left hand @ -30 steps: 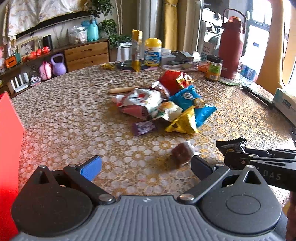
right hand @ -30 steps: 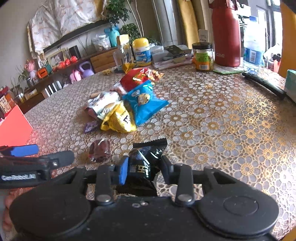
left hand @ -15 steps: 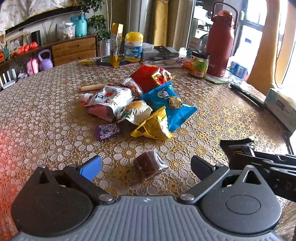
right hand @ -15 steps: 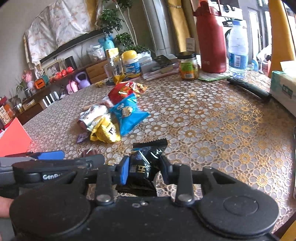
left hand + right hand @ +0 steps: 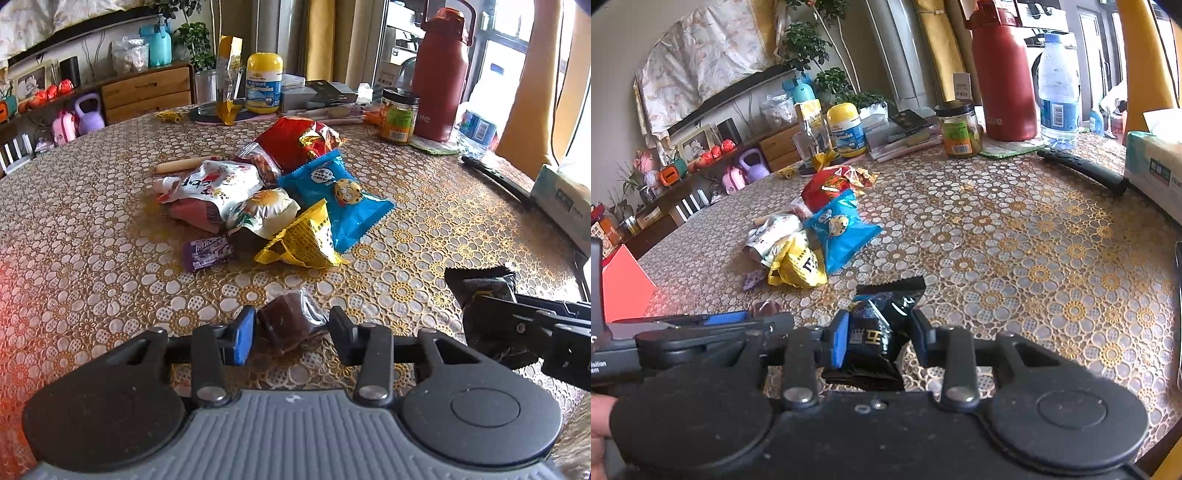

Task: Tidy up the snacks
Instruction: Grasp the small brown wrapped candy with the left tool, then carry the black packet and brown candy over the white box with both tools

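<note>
A small brown snack in clear wrap (image 5: 286, 325) lies on the patterned table between the fingers of my left gripper (image 5: 291, 334). Its jaws are closing, and both pads touch the wrapper's sides. My right gripper (image 5: 879, 338) is shut on a black snack packet (image 5: 882, 314), held just above the table; this packet (image 5: 484, 284) also shows at the right of the left wrist view. Farther out lies a pile of snacks: a blue bag (image 5: 336, 192), a yellow packet (image 5: 310, 240), a red bag (image 5: 295, 140), a white pouch (image 5: 218, 184) and a purple candy (image 5: 207, 251).
Along the table's far side stand a red flask (image 5: 439, 74), a jar (image 5: 399, 118), a yellow-capped gummies bottle (image 5: 264, 83) and a water bottle (image 5: 1058, 92). A tissue box (image 5: 565, 199) and a black stick (image 5: 495, 177) lie at the right. A red box (image 5: 624, 284) sits at the left.
My left gripper moved forward until the brown snack lay between its wide-open fingers, then the jaws closed in onto it. The right gripper kept its hold on the black packet.
</note>
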Action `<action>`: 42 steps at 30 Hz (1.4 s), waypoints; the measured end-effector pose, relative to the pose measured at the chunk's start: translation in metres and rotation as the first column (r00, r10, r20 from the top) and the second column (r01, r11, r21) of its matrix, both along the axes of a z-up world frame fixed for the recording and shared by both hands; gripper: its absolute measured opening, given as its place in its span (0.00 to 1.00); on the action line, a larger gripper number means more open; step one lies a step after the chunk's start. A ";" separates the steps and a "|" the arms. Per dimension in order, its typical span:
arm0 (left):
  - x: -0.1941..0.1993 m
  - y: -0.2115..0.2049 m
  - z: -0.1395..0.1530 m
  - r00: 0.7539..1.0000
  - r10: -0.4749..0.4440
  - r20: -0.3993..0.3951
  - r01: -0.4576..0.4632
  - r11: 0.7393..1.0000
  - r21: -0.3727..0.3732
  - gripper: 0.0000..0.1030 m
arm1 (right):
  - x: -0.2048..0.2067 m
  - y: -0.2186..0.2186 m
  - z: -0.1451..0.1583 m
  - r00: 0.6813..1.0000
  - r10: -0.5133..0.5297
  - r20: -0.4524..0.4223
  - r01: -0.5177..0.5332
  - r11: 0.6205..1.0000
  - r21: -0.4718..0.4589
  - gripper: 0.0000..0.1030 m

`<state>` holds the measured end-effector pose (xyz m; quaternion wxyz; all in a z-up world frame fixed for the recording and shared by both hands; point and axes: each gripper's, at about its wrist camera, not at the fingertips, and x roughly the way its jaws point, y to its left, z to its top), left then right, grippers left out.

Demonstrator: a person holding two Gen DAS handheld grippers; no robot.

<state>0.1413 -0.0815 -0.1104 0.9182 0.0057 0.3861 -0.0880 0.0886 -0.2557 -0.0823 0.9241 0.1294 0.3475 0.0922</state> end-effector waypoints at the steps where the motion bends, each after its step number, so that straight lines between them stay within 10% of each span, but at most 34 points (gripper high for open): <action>1: -0.001 0.001 0.000 1.000 0.001 0.004 -0.001 1.000 -0.004 0.41 | 0.000 0.000 0.000 1.000 0.002 0.000 -0.002 1.000 0.000 0.33; 42: -0.103 0.118 0.110 0.949 0.210 0.235 -0.199 0.977 -0.071 0.40 | -0.025 0.101 0.070 0.965 0.213 0.154 -0.209 0.977 -0.040 0.33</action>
